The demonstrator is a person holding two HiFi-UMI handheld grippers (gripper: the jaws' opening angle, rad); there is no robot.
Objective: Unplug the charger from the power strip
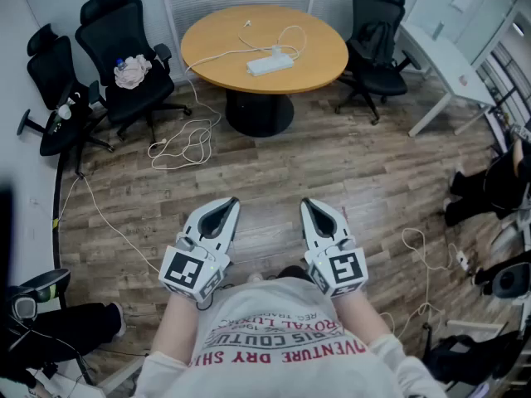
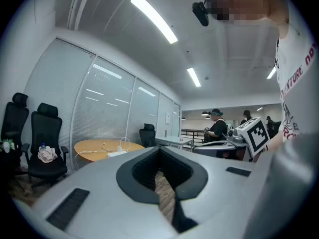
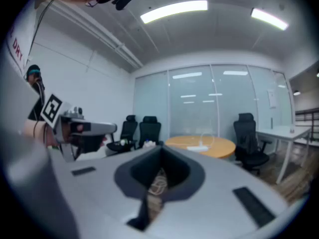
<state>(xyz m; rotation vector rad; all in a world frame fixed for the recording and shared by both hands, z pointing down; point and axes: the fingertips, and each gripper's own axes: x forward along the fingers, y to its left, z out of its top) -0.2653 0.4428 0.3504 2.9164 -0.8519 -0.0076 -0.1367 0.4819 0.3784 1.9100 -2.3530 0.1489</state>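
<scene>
A meeting room with a wood-plank floor is seen from above, and a round table serves as its centre. Black office chairs are set to the left and right of the table, and a white desk lies off to its right.

Well short of the table, close to the person's body, the left gripper and the right gripper are held side by side. Both are closed and nothing is gripped.

On the table top, towards its right, the white power strip is laid, with the charger plugged in on top – small and hard to make out. A white cable is trailed across the table and down to loose coils on the floor at its left front.

The strip looks light and unfixed, so it could be dragged or lifted with the charger if it is not held down – and the floor coils could be caught underfoot on the approach.
</scene>
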